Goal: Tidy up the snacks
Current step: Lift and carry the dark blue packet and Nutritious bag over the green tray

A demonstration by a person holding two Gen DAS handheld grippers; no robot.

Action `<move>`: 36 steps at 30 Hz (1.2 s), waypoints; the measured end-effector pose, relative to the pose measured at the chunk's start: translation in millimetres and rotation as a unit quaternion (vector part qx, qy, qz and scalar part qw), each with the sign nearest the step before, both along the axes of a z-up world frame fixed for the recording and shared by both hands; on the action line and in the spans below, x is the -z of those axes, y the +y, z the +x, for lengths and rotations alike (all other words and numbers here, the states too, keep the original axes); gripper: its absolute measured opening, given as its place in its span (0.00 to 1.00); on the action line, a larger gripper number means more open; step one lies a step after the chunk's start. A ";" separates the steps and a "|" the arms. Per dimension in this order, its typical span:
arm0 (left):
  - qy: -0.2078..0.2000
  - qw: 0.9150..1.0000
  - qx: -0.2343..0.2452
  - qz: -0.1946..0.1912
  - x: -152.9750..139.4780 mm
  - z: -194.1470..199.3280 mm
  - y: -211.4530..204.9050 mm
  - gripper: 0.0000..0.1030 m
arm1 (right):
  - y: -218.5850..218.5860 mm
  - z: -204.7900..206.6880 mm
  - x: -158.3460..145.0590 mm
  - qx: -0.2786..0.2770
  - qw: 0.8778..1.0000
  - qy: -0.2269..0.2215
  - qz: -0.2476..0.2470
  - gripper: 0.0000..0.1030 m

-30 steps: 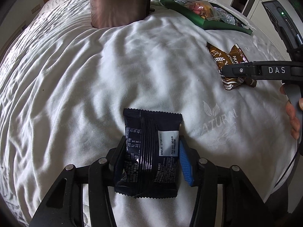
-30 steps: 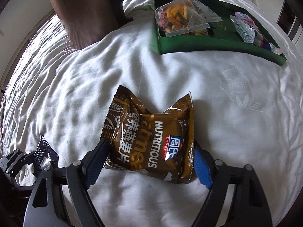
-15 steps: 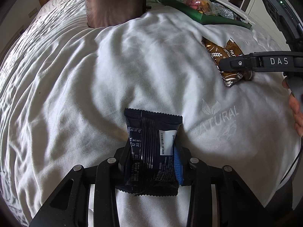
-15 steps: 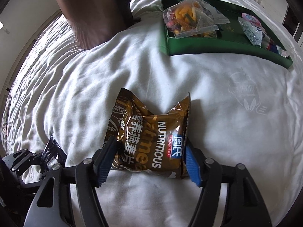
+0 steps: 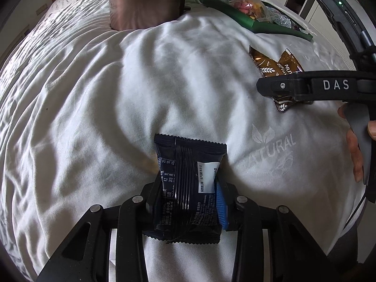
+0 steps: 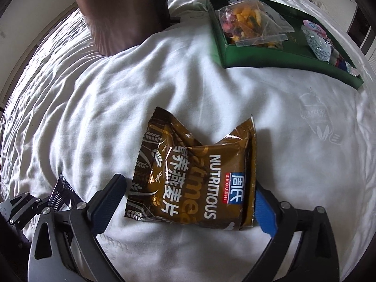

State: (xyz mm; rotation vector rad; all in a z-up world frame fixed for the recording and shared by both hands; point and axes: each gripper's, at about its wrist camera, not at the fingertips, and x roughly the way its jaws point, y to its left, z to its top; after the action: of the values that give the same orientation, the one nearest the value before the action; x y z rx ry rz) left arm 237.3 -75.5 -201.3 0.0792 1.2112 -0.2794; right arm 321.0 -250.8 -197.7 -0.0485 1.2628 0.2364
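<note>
My left gripper (image 5: 188, 199) is shut on a dark navy snack packet (image 5: 189, 183) that rests on the white bed sheet. The packet also shows at the left of the right wrist view (image 6: 62, 195). My right gripper (image 6: 185, 202) is open around a brown oatmeal packet (image 6: 195, 176); the right pad touches its edge and the left pad stands a little apart. The brown packet also shows in the left wrist view (image 5: 272, 65), partly behind the right gripper's body (image 5: 329, 87). A green tray (image 6: 277, 56) holding bagged snacks lies at the far right.
A large brown metallic mug (image 5: 143, 0) with a black handle stands at the back of the bed, left of the green tray (image 5: 249, 21). The sheet (image 5: 94, 94) is wrinkled. A hand (image 5: 354, 150) holds the right gripper's handle.
My left gripper has closed onto the navy packet. My right gripper's jaws have narrowed around the brown packet and moved slightly forward.
</note>
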 end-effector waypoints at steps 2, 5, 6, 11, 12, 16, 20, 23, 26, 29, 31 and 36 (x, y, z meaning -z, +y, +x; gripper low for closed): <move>0.001 1.000 0.002 0.001 0.1 -0.3 1.2 0.32 | -4.0 2.2 0.2 0.000 1.000 0.003 0.000 1.00; 0.005 1.000 -0.001 0.002 0.2 0.4 1.6 0.32 | -10.4 5.7 -1.1 0.002 1.000 0.004 0.001 0.99; 0.003 1.000 0.000 0.004 -0.3 -0.5 1.2 0.31 | -12.2 5.9 -1.9 0.003 1.000 0.004 -0.001 0.83; 0.000 1.000 -0.004 0.010 -1.6 -1.3 -3.3 0.30 | -25.8 7.2 -2.9 -0.002 1.000 0.004 0.009 0.65; -0.001 1.000 -0.005 0.011 -1.9 -1.4 -3.8 0.30 | -25.6 5.5 -2.8 -0.005 1.000 0.003 0.011 0.61; -0.003 1.000 -0.009 0.005 -2.6 -1.9 -3.5 0.30 | -25.0 2.2 -3.9 -0.015 1.000 -0.005 0.019 0.41; -0.002 1.000 -0.019 -0.009 -5.7 -2.8 3.7 0.29 | -36.2 -4.1 -10.7 -0.020 0.999 -0.014 0.041 0.23; -0.001 0.999 -0.027 -0.026 -6.4 -3.8 8.4 0.29 | -43.2 -9.0 -15.8 -0.026 0.998 -0.017 0.050 0.21; 0.001 0.999 -0.030 -0.032 -5.1 -4.0 10.0 0.29 | -46.7 -12.6 -18.4 -0.033 0.998 -0.018 0.048 0.21; 0.000 0.999 -0.031 -0.035 -5.8 -5.0 9.9 0.29 | -45.9 -13.1 -19.8 -0.035 0.998 -0.019 0.052 0.21; 0.001 0.999 -0.033 -0.040 -7.2 -5.5 11.9 0.29 | -47.3 -15.7 -22.7 -0.036 0.998 -0.019 0.053 0.21; 0.002 0.998 -0.041 -0.044 -13.1 -7.2 19.1 0.29 | -39.3 -15.2 -28.6 -0.048 0.997 -0.022 0.054 0.21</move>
State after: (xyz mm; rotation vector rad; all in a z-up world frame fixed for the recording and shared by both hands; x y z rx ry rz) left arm 230.1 -56.4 -188.2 -0.0476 1.2022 -0.2605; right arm 305.8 -290.1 -169.0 -0.0209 1.2029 0.3854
